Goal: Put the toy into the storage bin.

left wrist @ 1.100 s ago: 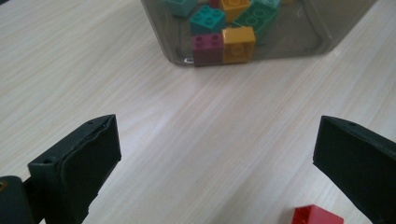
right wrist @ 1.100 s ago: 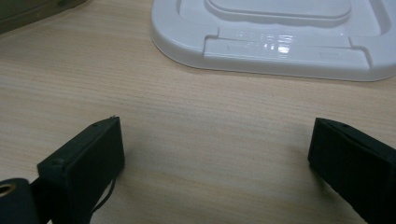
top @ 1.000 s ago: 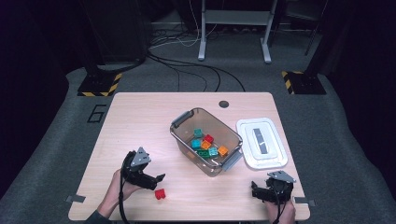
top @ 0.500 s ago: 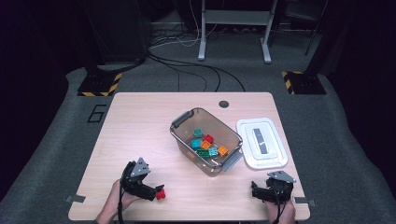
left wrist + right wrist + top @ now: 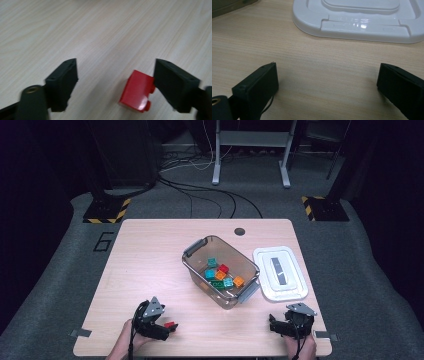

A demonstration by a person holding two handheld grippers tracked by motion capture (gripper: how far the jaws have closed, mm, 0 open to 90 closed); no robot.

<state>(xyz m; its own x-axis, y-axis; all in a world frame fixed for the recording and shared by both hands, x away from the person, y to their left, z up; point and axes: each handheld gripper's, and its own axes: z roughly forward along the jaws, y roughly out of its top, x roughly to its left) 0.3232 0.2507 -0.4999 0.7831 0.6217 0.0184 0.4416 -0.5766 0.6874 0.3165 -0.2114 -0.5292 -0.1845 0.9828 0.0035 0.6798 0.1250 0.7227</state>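
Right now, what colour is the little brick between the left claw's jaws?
Red. The brick shows best in the left gripper view.

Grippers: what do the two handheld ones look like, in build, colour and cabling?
Both the left gripper and the right gripper are black, each topped by a grey three-cornered plate, with a dark cable trailing back along the forearm. The jaws are flat, blocky and matte black.

A light wooden table stood on grey carpet. Near its centre sat a clear plastic bin with grey handles, turned at an angle, holding small coloured blocks in teal, red, orange and green. Just right of the bin, a white lid lay flat on the tabletop. A dark round hole marked the table's far edge. Beyond, black cables crossed the floor, with yellow-and-black striped bases at upper left and upper right.
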